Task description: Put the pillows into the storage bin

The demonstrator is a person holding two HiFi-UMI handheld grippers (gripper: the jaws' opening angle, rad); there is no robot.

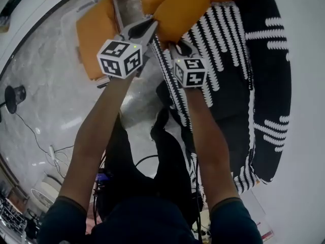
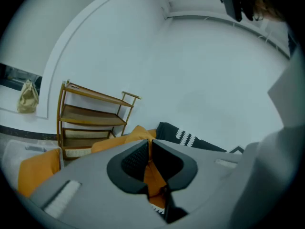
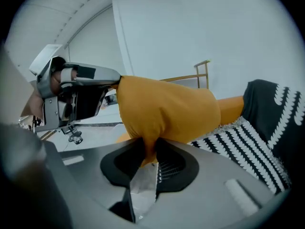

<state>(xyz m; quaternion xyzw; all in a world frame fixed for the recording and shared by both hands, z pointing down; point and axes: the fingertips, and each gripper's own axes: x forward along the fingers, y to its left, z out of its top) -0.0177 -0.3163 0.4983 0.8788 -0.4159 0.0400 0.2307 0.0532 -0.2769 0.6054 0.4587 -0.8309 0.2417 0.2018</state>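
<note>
An orange pillow [image 1: 185, 6] hangs in the air between both grippers, above the edge of a black-and-white striped seat [image 1: 254, 85]. My left gripper [image 1: 148, 28] is shut on the pillow's left corner, and orange fabric [image 2: 151, 173] shows between its pads. My right gripper [image 1: 175, 47] is shut on a fold at the pillow's underside [image 3: 167, 109], pinched between its pads. The left gripper [image 3: 78, 92] shows in the right gripper view at the pillow's far corner. A clear storage bin [image 1: 71, 15] stands on the floor at the upper left with a second orange pillow [image 1: 96, 37] lying in it.
A wooden rack of shelves [image 2: 90, 118] stands by the white wall beyond the bin. Cables [image 1: 45, 146] and a round black stand base [image 1: 12, 98] lie on the marble floor at the left. The person's dark-clad legs [image 1: 162, 156] are below the grippers.
</note>
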